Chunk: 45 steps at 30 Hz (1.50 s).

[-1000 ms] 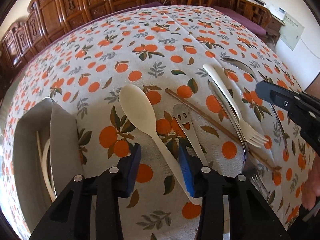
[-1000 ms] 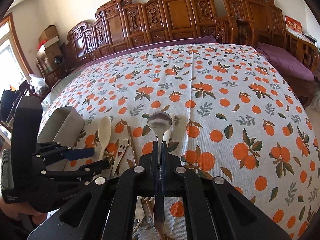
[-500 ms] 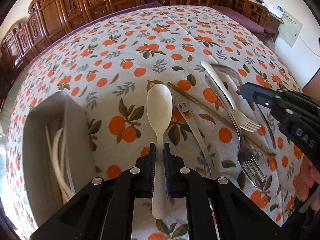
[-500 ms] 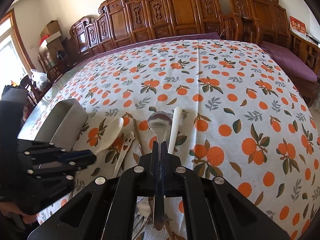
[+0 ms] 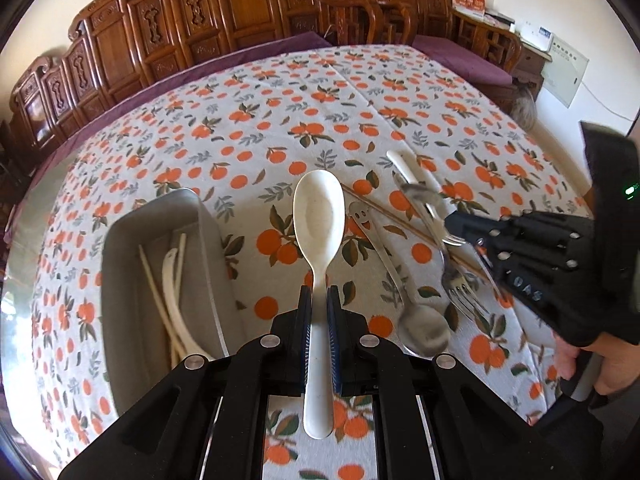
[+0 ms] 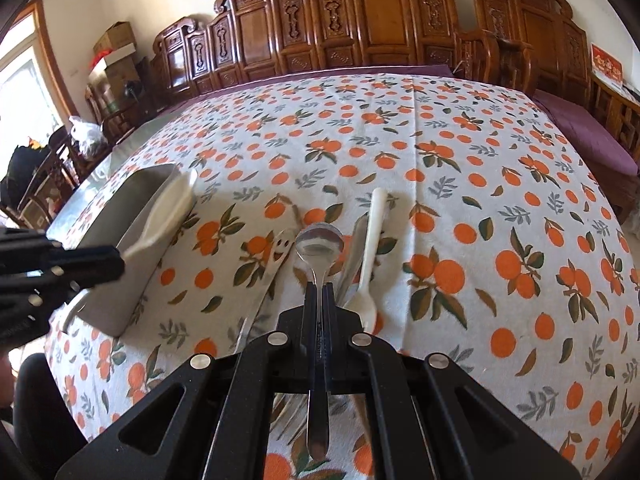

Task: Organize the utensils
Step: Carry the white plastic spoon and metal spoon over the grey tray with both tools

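Left tongs (image 5: 319, 312) clamp the slim handle of a matte cream plastic spoon (image 5: 319, 216), its oval bowl raised ahead of them beside the grey rectangular tray (image 5: 132, 280) on the left. Right tongs (image 6: 319, 292) pinch a polished steel spoon (image 6: 319, 242) above the orange-printed cloth worktop (image 6: 440, 184).

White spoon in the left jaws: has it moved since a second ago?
Yes. The white spoon lay flat on the tablecloth beside the smiley utensil; now it is clamped, lifted and nearer the grey tray.
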Available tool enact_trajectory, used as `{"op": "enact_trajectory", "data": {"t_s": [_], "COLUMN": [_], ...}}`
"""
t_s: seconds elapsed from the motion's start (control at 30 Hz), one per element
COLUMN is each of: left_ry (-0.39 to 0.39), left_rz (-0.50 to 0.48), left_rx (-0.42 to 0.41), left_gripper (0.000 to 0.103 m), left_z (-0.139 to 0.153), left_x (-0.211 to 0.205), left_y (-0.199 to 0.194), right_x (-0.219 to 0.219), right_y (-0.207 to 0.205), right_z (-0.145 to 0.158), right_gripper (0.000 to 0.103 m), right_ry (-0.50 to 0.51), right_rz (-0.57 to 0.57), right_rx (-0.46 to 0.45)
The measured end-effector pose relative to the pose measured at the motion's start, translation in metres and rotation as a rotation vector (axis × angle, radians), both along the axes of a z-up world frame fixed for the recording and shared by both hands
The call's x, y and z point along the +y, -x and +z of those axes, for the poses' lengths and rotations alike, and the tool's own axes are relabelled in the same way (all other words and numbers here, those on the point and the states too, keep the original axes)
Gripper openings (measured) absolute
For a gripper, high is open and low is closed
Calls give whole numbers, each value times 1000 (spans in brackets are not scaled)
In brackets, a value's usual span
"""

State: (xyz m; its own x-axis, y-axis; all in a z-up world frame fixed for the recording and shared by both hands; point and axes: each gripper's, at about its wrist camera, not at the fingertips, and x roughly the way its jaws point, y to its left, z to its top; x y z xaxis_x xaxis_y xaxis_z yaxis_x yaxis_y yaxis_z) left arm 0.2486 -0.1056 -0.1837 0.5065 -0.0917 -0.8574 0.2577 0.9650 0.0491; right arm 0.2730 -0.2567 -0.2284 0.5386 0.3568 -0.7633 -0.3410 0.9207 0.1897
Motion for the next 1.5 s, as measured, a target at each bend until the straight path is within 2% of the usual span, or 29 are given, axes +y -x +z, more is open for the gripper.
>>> {"op": "enact_trajectory", "data": {"t_s": [0.17, 0.33, 0.7, 0.93, 1.27, 1.5], "left_ry": [9, 16, 33, 47, 70, 82], "left_rz": [2, 13, 44, 50, 65, 93], "left_rx": [-22, -46, -97, -109, -85, -36], "left_gripper": [7, 7, 7, 7, 7, 7], "left_z": [16, 33, 71, 87, 82, 56], "left_x": [8, 21, 53, 71, 97, 117], "left_y": [14, 25, 47, 53, 46, 24], "right_x": [9, 21, 43, 55, 77, 103], "right_y": [6, 14, 46, 61, 60, 50], "right_z": [6, 24, 99, 133, 156, 153], "right_gripper": [4, 4, 4, 4, 4, 4], "right_ry": [19, 49, 42, 40, 36, 10], "right_rz": [18, 42, 73, 82, 114, 171], "right_rx": [0, -20, -97, -108, -108, -95]}}
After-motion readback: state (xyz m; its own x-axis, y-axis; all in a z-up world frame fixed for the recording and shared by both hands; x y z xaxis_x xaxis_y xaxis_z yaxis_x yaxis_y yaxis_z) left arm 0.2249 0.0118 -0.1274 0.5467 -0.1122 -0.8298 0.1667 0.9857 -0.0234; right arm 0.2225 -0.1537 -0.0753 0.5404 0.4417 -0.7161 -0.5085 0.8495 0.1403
